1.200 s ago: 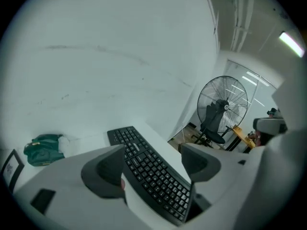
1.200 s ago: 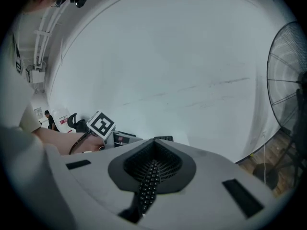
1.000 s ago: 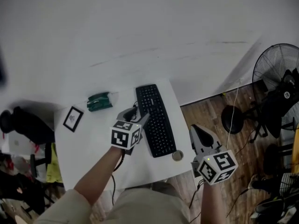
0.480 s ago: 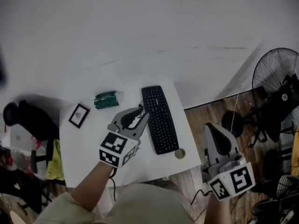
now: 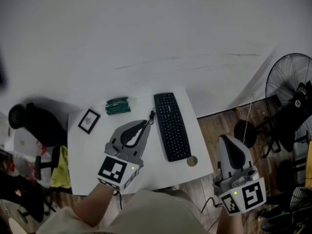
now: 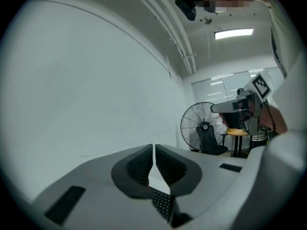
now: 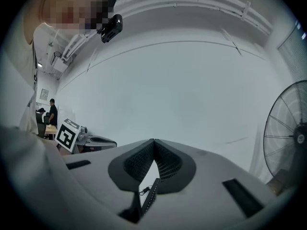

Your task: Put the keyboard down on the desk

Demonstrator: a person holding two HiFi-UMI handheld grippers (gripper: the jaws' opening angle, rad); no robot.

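Black keyboard [image 5: 172,126] lies flat on the white tabletop [image 5: 92,145], along the right edge, long axis running from far edge to near edge. I read the left gripper [image 5: 147,123] over the tabletop just left of the keyboard. Its fingers [image 6: 141,164] are closing to a sliver, with nothing between them. Right gripper [image 5: 225,139] hangs off the near right corner, above the floor, fingers [image 7: 165,162] together, empty. Small round object [image 5: 192,161] sits at the keyboard's near end. Green item [image 5: 117,106] and small frame [image 5: 88,121] lie toward the far left corner.
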